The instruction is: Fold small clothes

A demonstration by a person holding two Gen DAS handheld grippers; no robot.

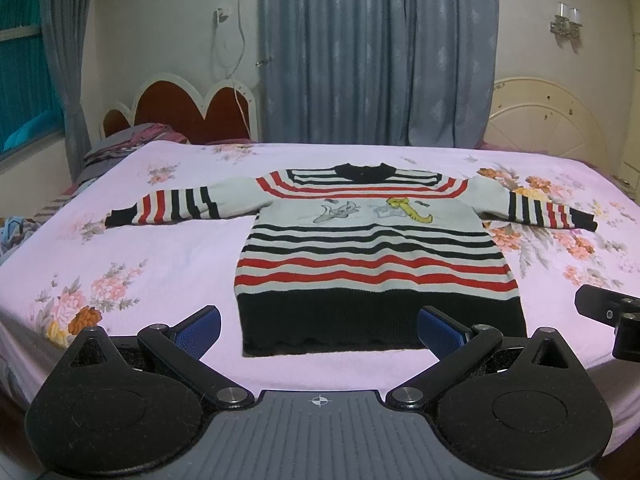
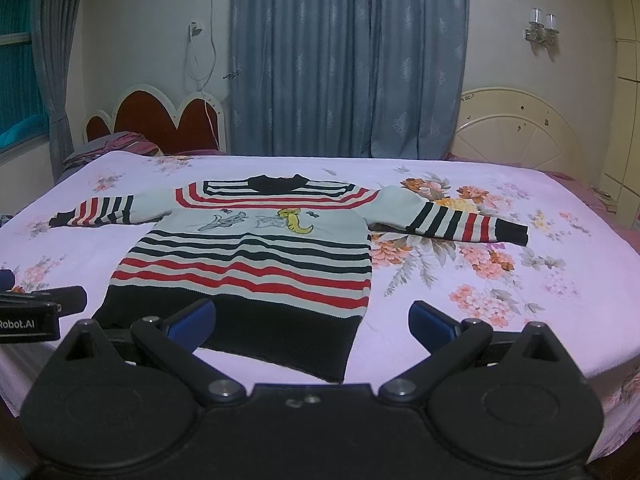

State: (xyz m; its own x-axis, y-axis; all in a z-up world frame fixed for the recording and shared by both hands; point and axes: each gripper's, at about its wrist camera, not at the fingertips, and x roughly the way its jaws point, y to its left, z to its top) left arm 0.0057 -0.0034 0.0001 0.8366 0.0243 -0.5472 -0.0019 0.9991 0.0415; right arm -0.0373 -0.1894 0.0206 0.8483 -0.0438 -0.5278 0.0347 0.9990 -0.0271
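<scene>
A wide bed covered by a pale pink sheet printed with orange and pink flowers [image 1: 168, 248] fills both views, running back to a grey-blue pleated curtain [image 1: 376, 52] that hangs on the cream wall behind it. To the left of the curtain stands a scalloped white-rimmed headboard with dark red panels [image 1: 180, 108]; to the right, a cream arched headboard with fan-shaped ribs [image 1: 548, 120].

Spread flat in the middle of the sheet lies the small knitted sweater with red, black and pale grey stripes [image 1: 376, 256], collar toward the curtain, broad black hem toward the cameras, both sleeves stretched straight out to the sides. A grey and yellow cartoon picture [image 1: 376, 212] sits on its chest band. Nothing is folded yet.

The left gripper [image 1: 318, 330] hovers just before the hem, its blue-padded fingers [image 1: 198, 332] spread wide apart and holding nothing; the hem's left part shows between them. The right gripper [image 2: 312, 324] hangs at the hem's right corner, its blue-padded fingers [image 2: 434, 322] likewise wide apart and empty, the left one over the black hem, the right one over bare sheet
</scene>
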